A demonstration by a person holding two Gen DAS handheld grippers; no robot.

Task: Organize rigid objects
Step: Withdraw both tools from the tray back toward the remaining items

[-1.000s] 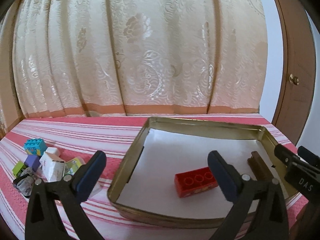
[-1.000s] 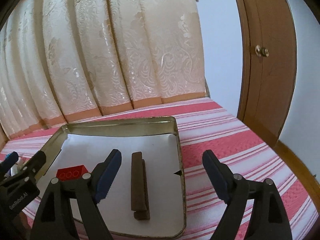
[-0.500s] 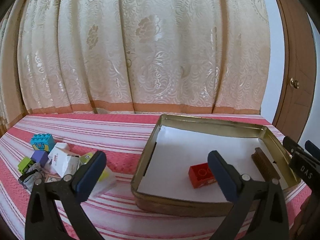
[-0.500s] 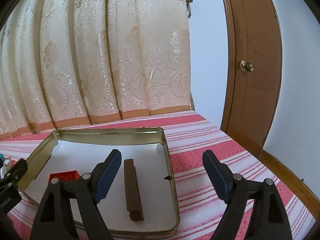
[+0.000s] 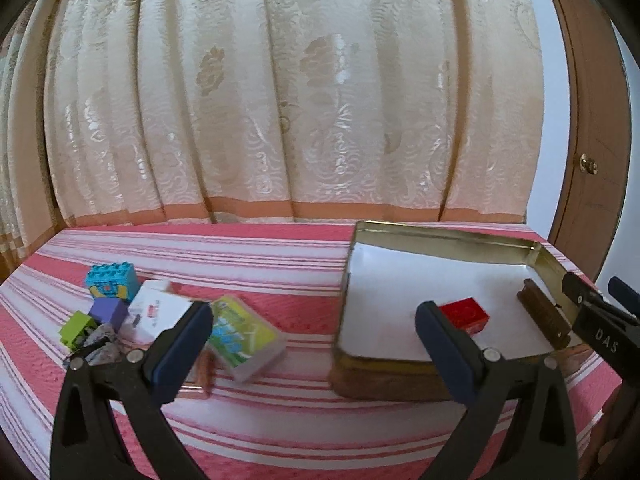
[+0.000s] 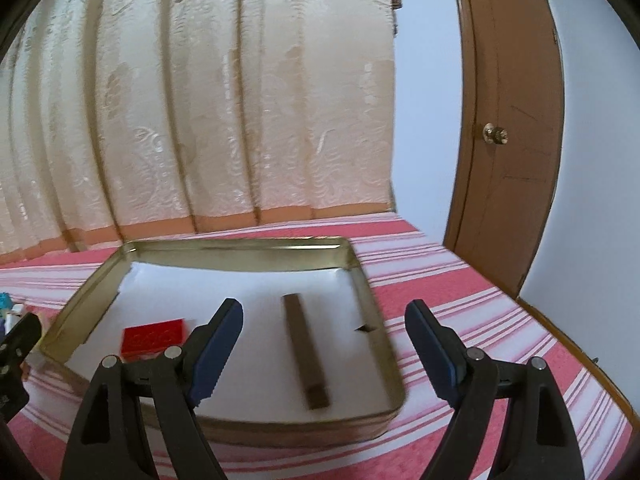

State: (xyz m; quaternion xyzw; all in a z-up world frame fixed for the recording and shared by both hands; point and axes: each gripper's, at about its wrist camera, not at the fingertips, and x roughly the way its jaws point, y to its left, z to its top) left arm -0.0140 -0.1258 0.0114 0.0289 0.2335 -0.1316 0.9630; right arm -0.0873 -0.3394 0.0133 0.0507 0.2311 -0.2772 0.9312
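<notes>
My left claw [image 5: 312, 334] stands wide open with nothing in it, low in the frame above the striped surface [image 5: 280, 264]. My right claw [image 6: 324, 334] gapes just as wide, also holding nothing, hovering over the near rim of the gold tin [image 6: 240, 246]. Inside the tin lie a red brick [image 6: 154, 336] at lower left and a brown bar [image 6: 306, 356] in the middle, well apart. The loose pile of blocks [image 5: 120, 308] sits at left in the left view, with bare cloth between it and the tin.
</notes>
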